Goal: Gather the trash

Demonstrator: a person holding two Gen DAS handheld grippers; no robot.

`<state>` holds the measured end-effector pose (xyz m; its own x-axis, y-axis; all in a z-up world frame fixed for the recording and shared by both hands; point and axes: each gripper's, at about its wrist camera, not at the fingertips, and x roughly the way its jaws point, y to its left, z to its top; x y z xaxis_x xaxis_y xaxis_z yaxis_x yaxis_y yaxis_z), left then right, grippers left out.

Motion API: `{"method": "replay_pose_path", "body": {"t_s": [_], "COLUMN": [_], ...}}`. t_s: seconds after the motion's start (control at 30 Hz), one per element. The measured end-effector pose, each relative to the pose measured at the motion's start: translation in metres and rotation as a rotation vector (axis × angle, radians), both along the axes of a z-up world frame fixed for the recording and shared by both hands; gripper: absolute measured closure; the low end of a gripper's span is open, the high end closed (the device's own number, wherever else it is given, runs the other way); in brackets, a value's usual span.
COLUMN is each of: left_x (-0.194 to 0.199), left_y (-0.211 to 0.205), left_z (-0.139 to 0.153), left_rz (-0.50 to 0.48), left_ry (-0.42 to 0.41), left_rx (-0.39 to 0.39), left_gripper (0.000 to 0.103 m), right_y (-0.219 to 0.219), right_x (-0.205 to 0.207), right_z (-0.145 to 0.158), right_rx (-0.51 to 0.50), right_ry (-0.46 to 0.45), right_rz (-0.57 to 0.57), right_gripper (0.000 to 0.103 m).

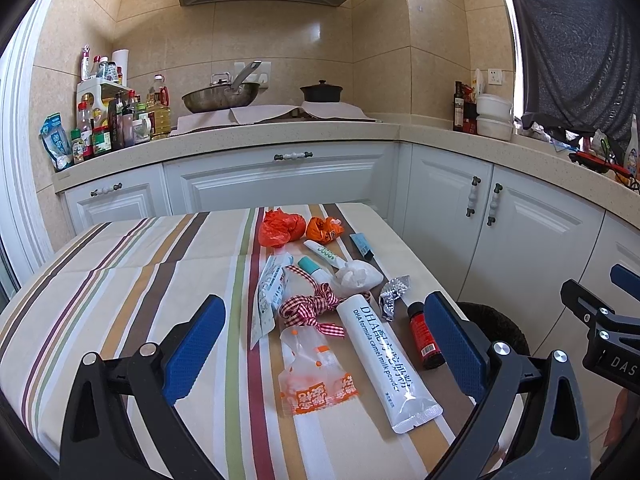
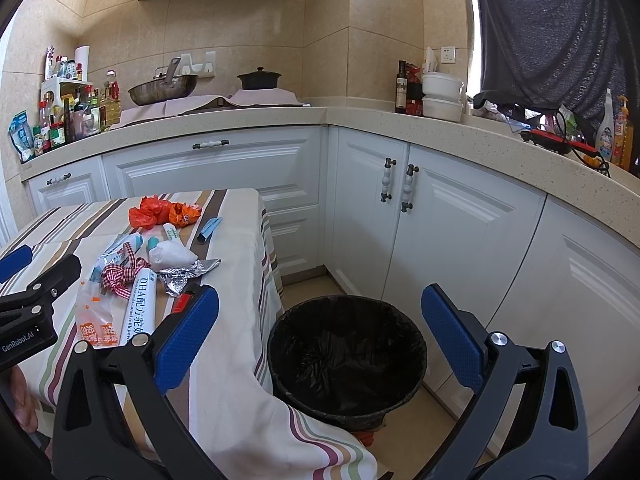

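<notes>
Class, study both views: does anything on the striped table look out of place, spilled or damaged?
Nothing is spilled or broken. The oddity is litter strewn over the tablecloth: crumpled foil wrapper, orange bags, milk powder sachet. The bin beside it looks empty.

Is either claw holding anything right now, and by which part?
Nothing is held. The left claw and right claw are both open and empty.
</notes>
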<state>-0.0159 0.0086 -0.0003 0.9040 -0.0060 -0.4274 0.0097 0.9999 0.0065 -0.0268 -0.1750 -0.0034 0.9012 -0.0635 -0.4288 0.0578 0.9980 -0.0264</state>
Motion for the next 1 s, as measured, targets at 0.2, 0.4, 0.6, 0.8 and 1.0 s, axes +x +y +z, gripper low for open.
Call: {"method": "replay_pose_path", "body": {"t_s": [0.2,0.4,0.6,0.8,1.0], "left_x": [-0.0001,0.0001,-0.0004,-0.0008,-0.001], "left_y": [0.0001,0.0001,-0.0006,-0.001,0.0032], "left_z": [-0.0003,-0.0001,-0.0008,-0.0014,-0.0049], "left_rz": [-0.001,-0.002,-0.004,-0.004,0.001], "left_ry": [0.001,0.001,0.004,0.006,0.018], "left_rx": [0.0,0.0,0.001,0.003,0.013], "left_gripper": [0.006,0.006,0.006,0.006,0.006], "right_y": [0.0,0.0002,-0.0029,-0.0086,-0.0038], "right_x": [-0.0004,-0.0006,0.0006,-0.0007,0.0008], "right_z": [-0.0002,-0.0004,0.0002,0.0011,-0.0057], "right_rx": [0.0,0.0,0.003,0.007,0.014], "right_ry": [0.0,0.001,0.001,0.0,0.01], "right_rz": [0.001,0.0,-0.004,-0.008,0.003], "right_gripper": [0.004,0.004,0.004,0.004,0.004]}}
